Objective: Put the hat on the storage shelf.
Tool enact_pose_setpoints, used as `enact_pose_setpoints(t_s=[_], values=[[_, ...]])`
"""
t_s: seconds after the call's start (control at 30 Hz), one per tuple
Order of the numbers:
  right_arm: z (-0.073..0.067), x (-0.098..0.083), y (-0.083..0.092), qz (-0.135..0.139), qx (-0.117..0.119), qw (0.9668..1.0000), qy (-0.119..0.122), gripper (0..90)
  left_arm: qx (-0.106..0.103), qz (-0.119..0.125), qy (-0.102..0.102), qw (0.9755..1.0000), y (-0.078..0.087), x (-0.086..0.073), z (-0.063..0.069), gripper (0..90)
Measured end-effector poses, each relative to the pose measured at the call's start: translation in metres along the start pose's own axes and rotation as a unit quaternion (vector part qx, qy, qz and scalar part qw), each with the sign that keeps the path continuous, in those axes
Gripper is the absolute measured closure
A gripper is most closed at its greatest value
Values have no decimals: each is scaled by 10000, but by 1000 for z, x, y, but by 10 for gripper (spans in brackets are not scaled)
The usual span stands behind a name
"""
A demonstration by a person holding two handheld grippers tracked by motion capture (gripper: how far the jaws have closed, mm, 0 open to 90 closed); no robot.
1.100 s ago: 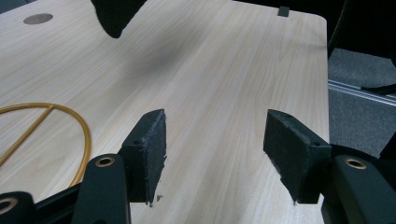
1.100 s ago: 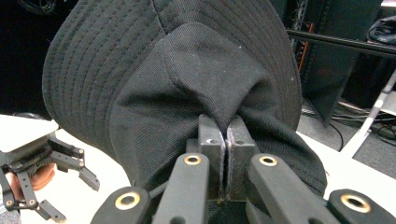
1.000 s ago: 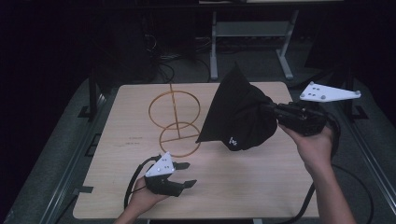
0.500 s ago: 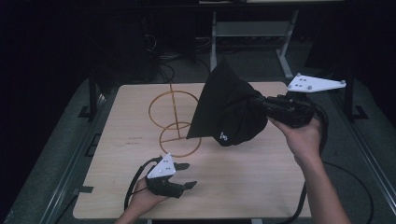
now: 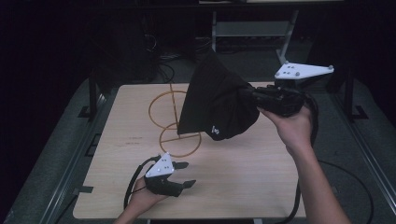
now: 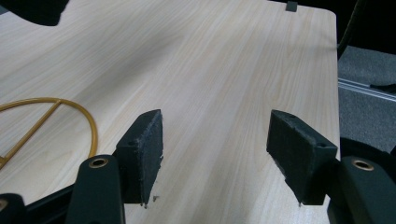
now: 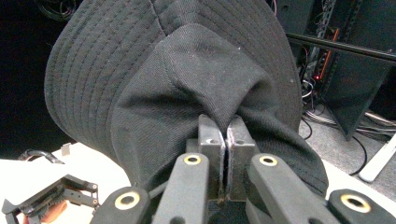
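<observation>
A black bucket hat hangs in the air above the back right of the wooden table. My right gripper is shut on a pinch of the hat's crown fabric, with its jaws pressed together on the cloth. A gold wire stand of two rings lies flat on the table, partly hidden under the hat. My left gripper rests near the table's front edge, open, with bare wood between its pads. A curve of the wire stand lies just to its left.
A metal rack and cables stand on the dark floor behind the table. Rails run along both sides of the table. The left hand and its gripper appear low in the right gripper view.
The right gripper has lifted the hat higher and carried it slightly to the left. The left gripper has stayed where it was.
</observation>
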State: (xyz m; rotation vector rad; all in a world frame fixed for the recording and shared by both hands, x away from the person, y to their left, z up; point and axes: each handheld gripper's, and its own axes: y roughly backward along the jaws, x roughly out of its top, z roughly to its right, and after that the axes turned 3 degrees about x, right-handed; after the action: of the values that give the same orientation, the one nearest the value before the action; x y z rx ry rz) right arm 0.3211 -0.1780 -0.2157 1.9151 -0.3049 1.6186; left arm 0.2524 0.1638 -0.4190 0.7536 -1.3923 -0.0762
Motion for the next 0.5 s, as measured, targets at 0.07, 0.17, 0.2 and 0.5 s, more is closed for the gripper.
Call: enact_pose_setpoints(t_s=[0.07,0.17,0.2,0.5], values=[[-1,4,-3,-15,26,10000,27,878,16,-8,-31,10000,1,0,-1,356],[-1,11,-9,-38,75,9999,54,878,14,3,5,10000,1,0,-2,355],[-2,13,-10,-44,90,9999,58,878,7,-2,31,10000,1,0,-2,356],[-3,34,-25,-97,180,9997,118,877,-1,59,47,10000,3,0,-5,355]])
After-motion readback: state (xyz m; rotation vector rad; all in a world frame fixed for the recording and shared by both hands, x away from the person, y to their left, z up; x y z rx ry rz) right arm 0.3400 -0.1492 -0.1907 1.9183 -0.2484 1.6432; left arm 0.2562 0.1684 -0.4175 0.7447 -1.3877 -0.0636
